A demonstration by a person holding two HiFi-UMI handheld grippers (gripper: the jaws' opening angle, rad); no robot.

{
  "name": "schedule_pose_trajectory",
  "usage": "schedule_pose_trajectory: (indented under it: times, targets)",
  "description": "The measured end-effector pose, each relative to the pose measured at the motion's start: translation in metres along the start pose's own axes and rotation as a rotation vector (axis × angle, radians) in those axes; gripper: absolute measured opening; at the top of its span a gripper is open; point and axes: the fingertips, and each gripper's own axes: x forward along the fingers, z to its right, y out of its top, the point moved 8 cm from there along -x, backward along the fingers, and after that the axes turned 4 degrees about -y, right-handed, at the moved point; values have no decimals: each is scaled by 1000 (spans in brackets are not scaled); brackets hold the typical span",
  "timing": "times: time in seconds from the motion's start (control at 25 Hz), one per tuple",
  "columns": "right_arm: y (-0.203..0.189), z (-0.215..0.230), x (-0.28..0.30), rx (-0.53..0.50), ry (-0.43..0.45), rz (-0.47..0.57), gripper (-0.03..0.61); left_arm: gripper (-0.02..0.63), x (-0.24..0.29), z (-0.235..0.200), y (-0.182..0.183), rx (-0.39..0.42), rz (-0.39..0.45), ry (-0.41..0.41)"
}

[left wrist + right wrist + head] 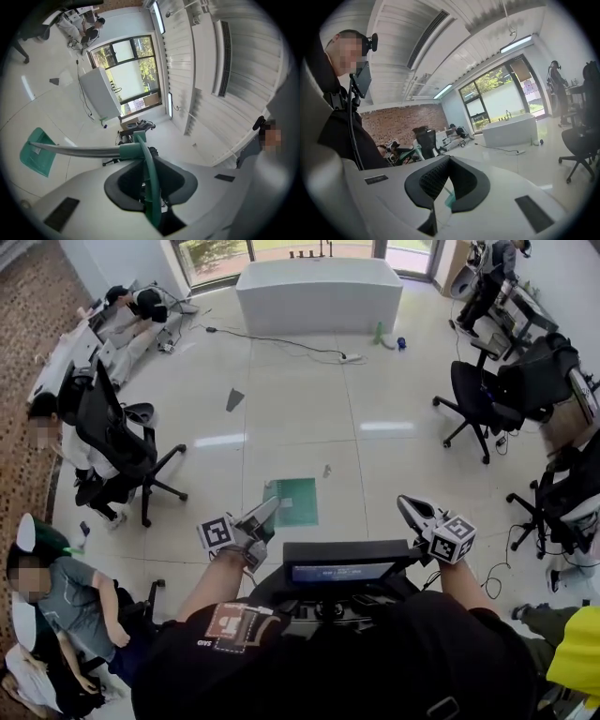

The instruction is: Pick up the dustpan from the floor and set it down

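Glossy white floor (281, 427) fills the room, with a white-draped desk (319, 292) at the top centre of the head view and black office chairs (117, 432) at the left and right edges. The left gripper (265, 512) sits at lower centre. In the left gripper view its jaws are nearly together, clamped on the thin green handle loop (150, 183) of the dustpan (36, 152). A grey shaft (75, 151) runs left from the loop to the green pan at the left of that frame. In the head view the pan shows just above the left gripper. The right gripper (411, 510) at lower right has its jaws a narrow gap apart, gripping nothing.
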Motion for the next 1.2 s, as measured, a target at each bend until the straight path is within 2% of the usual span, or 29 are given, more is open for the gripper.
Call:
schedule_pose_trajectory:
  times: [0.24, 0.44, 0.72, 0.92, 1.08, 1.2]
  targets:
    - [-7, -22, -24, -41, 14, 9, 20, 77, -31, 19, -20, 68, 38, -6]
    - [-32, -55, -41, -55, -10, 26, 20, 92, -72, 18, -41, 64, 37, -10]
    - [8, -82, -64, -45, -105, 46, 20, 101, -73, 41, -31, 1, -36, -45]
    - [-2, -95, -53, -34, -149, 42, 20, 101, -81, 14, -28, -51, -77, -61]
    - [-17, -106, -33, -30, -155, 26, 20, 98, -90, -21, -23, -35, -119, -52]
    - [-26, -100, -17, -19, -157, 7, 20, 96, -82, -49, -24, -55, -142, -41]
